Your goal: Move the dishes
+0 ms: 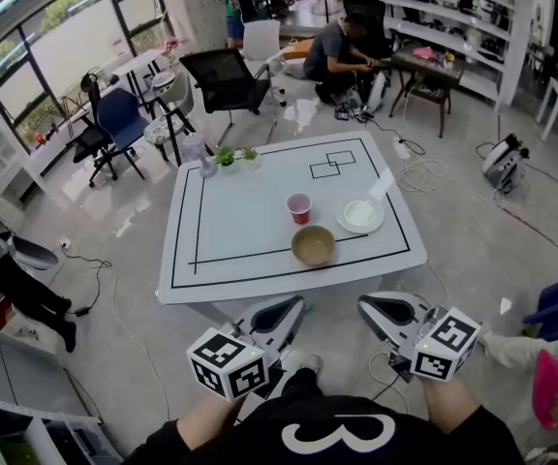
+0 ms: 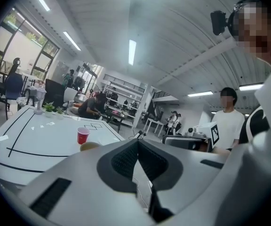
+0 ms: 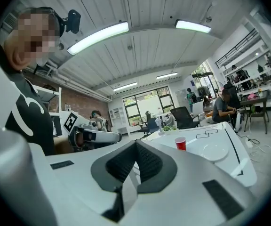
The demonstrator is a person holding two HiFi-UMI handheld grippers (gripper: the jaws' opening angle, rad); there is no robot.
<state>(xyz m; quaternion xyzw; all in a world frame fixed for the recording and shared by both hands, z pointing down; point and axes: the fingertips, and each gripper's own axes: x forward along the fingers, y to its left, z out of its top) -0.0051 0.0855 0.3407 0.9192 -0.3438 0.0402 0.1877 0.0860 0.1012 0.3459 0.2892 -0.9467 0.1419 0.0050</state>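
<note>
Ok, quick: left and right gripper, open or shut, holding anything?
Left gripper: shut, nothing between the jaws.
Right gripper: shut, nothing between the jaws.

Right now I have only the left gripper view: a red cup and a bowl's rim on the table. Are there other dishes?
Observer: Yes. In the head view a white plate lies just right of the red cup.
Operator: Is the other gripper carrying anything?
Observer: No. The right tongs are shut, with nothing between them.
</note>
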